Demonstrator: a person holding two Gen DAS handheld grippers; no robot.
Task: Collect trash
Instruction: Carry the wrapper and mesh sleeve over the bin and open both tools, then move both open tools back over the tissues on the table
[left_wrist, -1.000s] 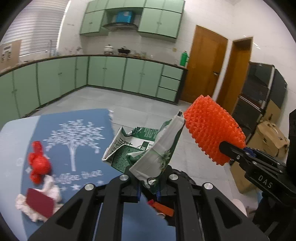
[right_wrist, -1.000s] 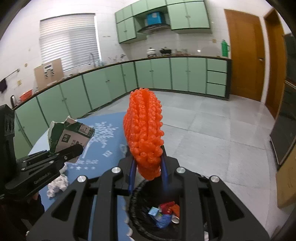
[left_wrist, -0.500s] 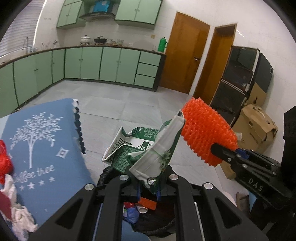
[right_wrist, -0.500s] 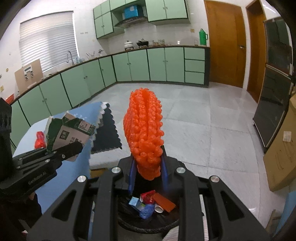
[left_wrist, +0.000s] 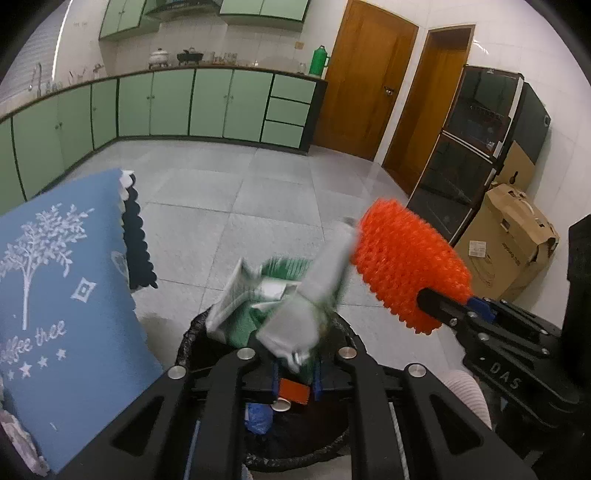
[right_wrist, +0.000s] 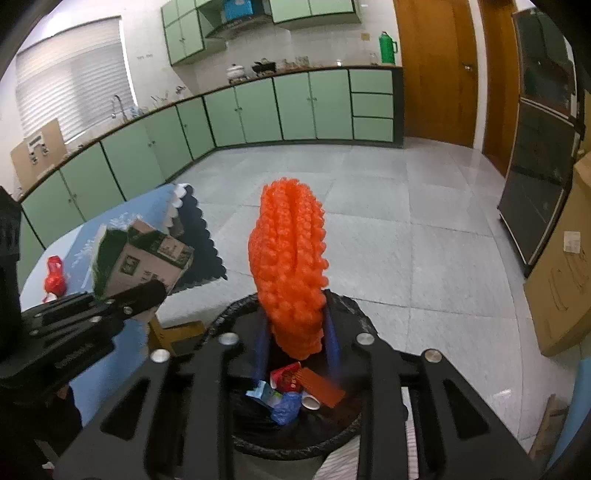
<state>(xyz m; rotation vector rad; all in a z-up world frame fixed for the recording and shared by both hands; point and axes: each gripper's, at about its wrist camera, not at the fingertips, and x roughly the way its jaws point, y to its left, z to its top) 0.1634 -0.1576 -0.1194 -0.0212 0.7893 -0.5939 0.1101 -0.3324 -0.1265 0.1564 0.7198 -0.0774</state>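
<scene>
Fingers of the left gripper are seen flanking the lower end of a crumpled green-and-white carton; the carton is smeared by blur, so whether it is pinched or loose cannot be told. To its left a blue tablecloth printed with a white tree is draped over the table edge, and a red mesh bundle is left lying on it. The carton is held over a black-lined bin, in which a red wrapper, a blue scrap and a paper cup are already gathered. Further right, the right gripper is poised over the same bin. Its jaws have just been opening, and the pads are now spread clear of an orange foam fruit net (upright between them, its lower end above the rubbish). A cardboard box is stood by the far-right wall.
</scene>
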